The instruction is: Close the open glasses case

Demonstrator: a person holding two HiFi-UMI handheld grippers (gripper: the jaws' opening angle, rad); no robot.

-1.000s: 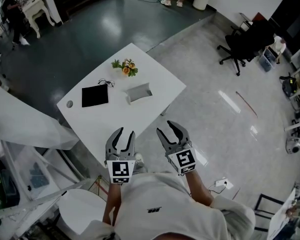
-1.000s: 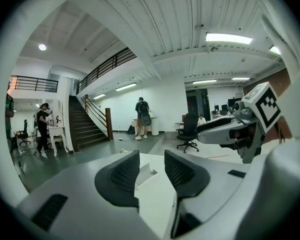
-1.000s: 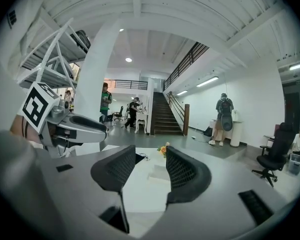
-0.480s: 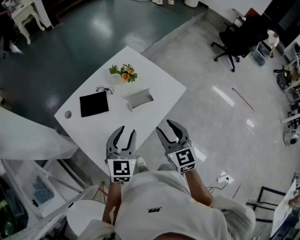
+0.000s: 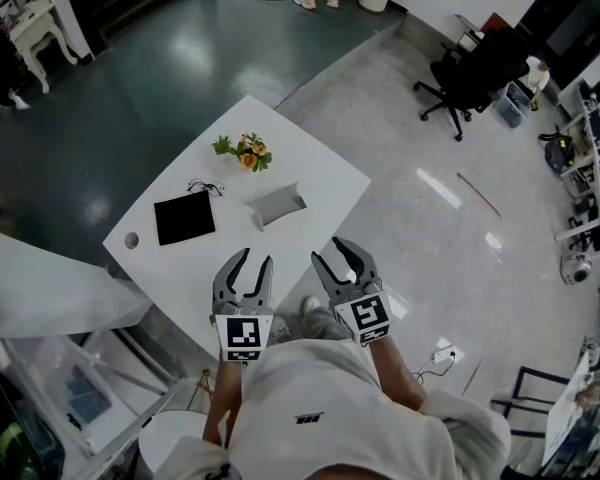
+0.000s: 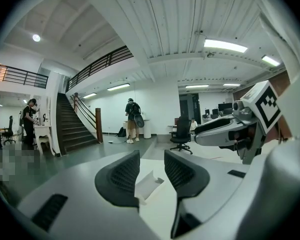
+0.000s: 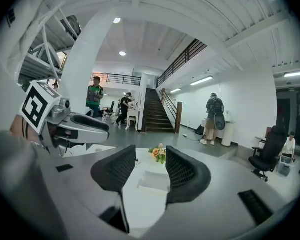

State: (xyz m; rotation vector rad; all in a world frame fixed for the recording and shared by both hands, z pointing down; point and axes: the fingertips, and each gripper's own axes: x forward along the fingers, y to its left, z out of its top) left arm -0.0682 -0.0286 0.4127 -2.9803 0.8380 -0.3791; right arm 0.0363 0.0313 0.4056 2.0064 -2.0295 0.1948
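Change: white table (image 5: 320,173) and glasses case (image 5: 277,206) now sit lower in frame, nearer both grippers.
Case: grey, boxy, lid raised, on the tabletop at frame centre.
Left gripper (image 5: 254,260): ribbed jaws parted, empty.
Right gripper (image 5: 331,252): ribbed jaws parted, empty.

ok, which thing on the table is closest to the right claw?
The open light grey glasses case, directly ahead of the right claw. The black square pad, glasses and flowers all lie further off.
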